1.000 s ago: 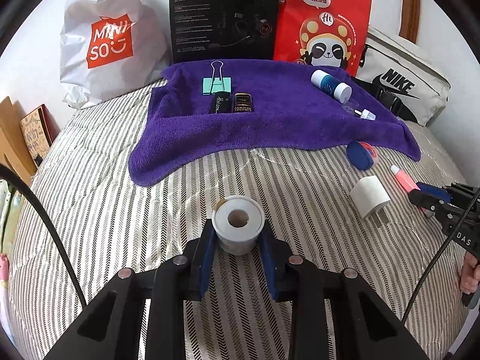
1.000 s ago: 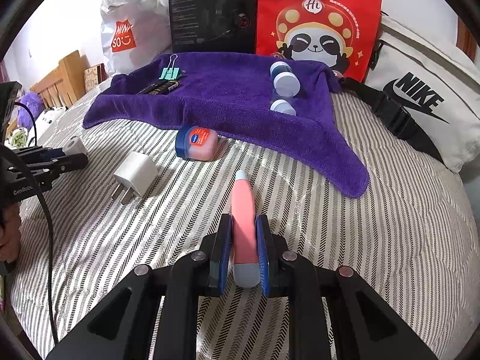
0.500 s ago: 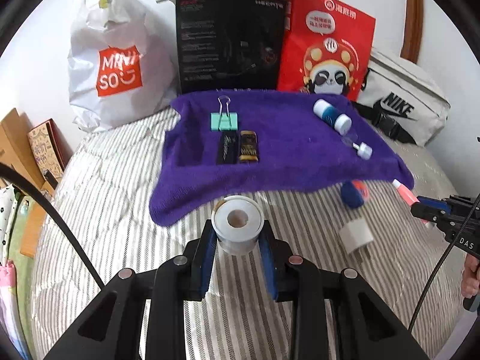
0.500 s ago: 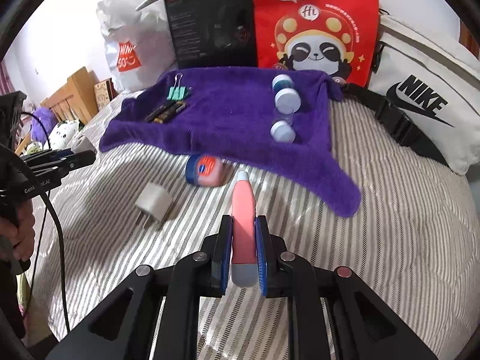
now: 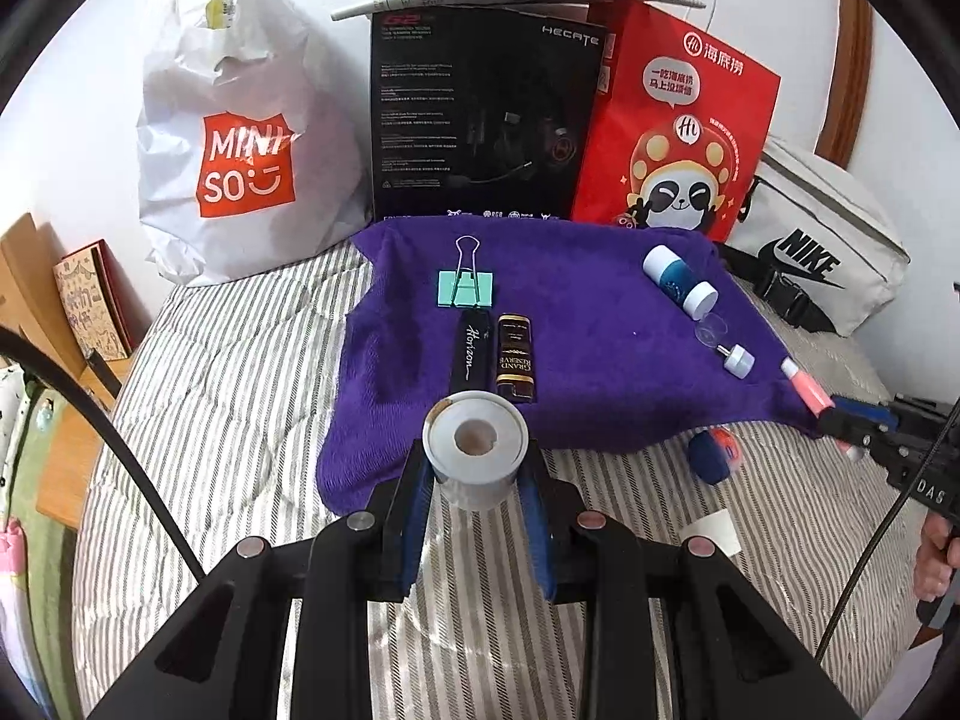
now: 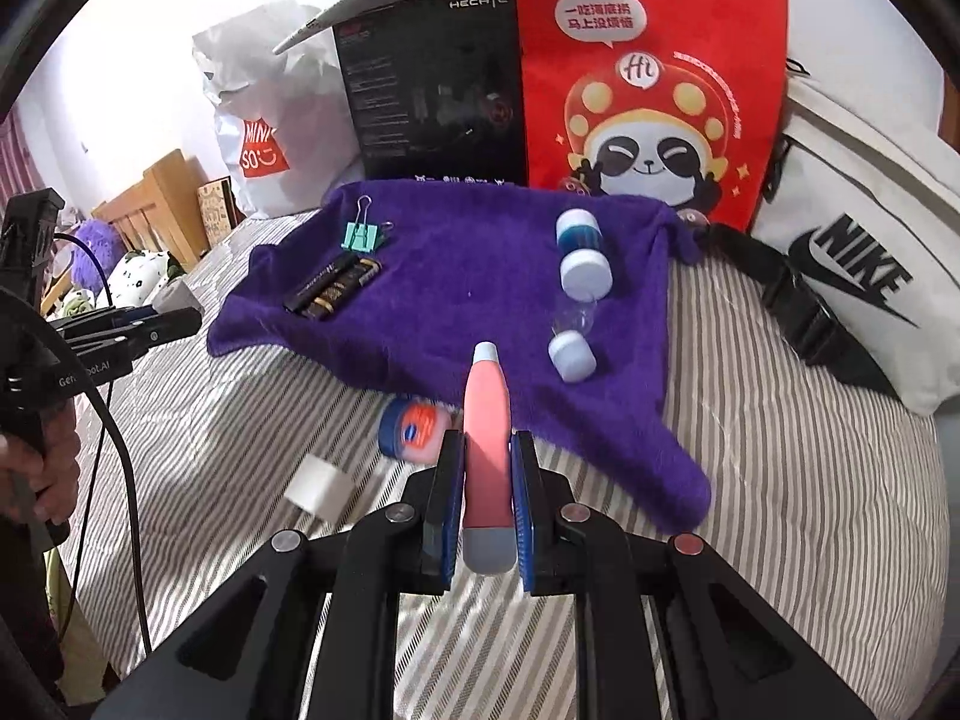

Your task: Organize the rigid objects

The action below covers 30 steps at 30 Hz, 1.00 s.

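My left gripper (image 5: 477,480) is shut on a roll of clear tape (image 5: 475,450), held above the striped bed near the front edge of the purple towel (image 5: 600,372). My right gripper (image 6: 487,480) is shut on a pink tube (image 6: 487,438) with a pale cap, lifted over the bed. On the towel lie a green binder clip (image 5: 465,288), two dark lighters (image 5: 492,354), a blue bottle (image 5: 678,282) and a small clear dropper bottle (image 5: 723,348). A blue-lidded jar (image 6: 414,426) and a white charger plug (image 6: 318,489) rest on the bed in front of the towel.
Behind the towel stand a white shopping bag (image 5: 240,162), a black box (image 5: 480,120) and a red paper bag (image 5: 672,138). A white sling bag (image 5: 816,258) lies at the back right. A wooden headboard (image 6: 156,204) and plush toys (image 6: 138,270) are on the left.
Both grippers have risen off the bed with their objects and come closer to the towel; the tape roll and pink tube now hang in front of its near edge.
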Motion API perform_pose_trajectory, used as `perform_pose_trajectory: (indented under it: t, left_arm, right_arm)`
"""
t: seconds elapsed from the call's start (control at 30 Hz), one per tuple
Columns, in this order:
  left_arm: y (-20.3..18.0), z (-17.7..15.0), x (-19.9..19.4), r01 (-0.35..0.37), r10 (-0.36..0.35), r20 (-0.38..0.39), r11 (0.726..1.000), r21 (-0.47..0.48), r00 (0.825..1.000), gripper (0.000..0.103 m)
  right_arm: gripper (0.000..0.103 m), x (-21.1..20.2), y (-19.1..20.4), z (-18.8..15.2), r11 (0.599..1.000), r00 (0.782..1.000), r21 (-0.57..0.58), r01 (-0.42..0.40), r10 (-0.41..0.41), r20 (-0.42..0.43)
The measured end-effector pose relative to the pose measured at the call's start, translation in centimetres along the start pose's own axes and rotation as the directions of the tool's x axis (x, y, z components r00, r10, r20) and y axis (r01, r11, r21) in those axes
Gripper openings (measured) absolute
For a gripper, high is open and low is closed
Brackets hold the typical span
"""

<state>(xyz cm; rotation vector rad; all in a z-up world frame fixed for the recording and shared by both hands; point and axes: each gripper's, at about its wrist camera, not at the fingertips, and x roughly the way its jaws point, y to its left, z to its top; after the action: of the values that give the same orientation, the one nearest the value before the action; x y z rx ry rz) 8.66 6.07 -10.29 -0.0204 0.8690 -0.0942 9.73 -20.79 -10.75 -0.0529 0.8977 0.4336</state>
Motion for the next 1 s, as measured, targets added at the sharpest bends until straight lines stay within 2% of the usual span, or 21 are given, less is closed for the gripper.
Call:
perform_pose_trajectory:
  t: [0.47, 0.77, 1.0]
  left_arm:
    - [0.7, 1.3, 2.0, 0.011, -0.011, -0.019, 1.000, 0.004, 1.000, 0.027]
    - [2.0, 2.2, 3.1, 0.010, -0.010, -0.025, 1.000, -0.010, 1.000, 0.027]
    - [2.3, 2.8, 3.1, 0.011, -0.011, -0.010, 1.000, 0.015, 1.000, 0.027]
  right_arm:
    - [0.015, 3.3, -0.5, 4.8, 1.000, 1.000, 0.009, 0.012, -0.012, -0.002]
    - [0.015, 7.9, -0.5, 8.8, 0.999, 0.999, 0.017, 0.033, -0.033, -0.026]
    - [0.015, 11.5, -1.4, 10.0, 0.998, 0.996, 0.040, 0.058, -0.055, -0.065]
